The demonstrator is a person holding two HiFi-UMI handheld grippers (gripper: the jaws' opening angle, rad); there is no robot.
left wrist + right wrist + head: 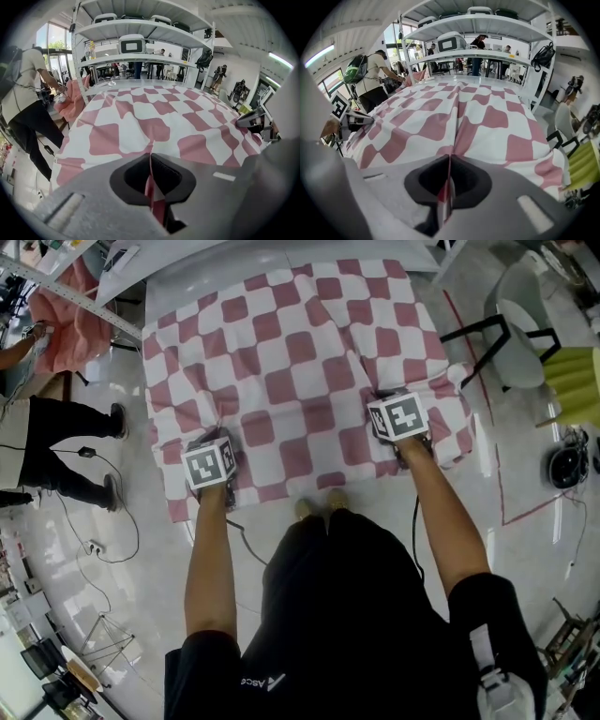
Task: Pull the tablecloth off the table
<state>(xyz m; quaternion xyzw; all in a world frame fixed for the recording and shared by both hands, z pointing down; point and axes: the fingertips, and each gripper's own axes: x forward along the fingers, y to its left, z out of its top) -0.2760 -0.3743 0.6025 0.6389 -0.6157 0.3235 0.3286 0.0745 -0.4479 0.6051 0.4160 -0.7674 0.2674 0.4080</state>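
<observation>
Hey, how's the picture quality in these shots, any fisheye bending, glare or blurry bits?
Head view: evenly lit and sharp, with light streaks glaring off the glossy floor. Left gripper view: heavy fisheye, dark corners, the shelf rack bows, and the left gripper close to the lens is soft. Right gripper view: same bending; the tablecloth is crisp, the right gripper blurred.

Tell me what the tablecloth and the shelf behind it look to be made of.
Tablecloth: soft woven fabric, matte, pink-and-white check; it creases into ridges and drapes over the edge. Shelf: probably painted metal, pale with a slight sheen; thin upright posts carry flat decks, though the material is not certain.
</observation>
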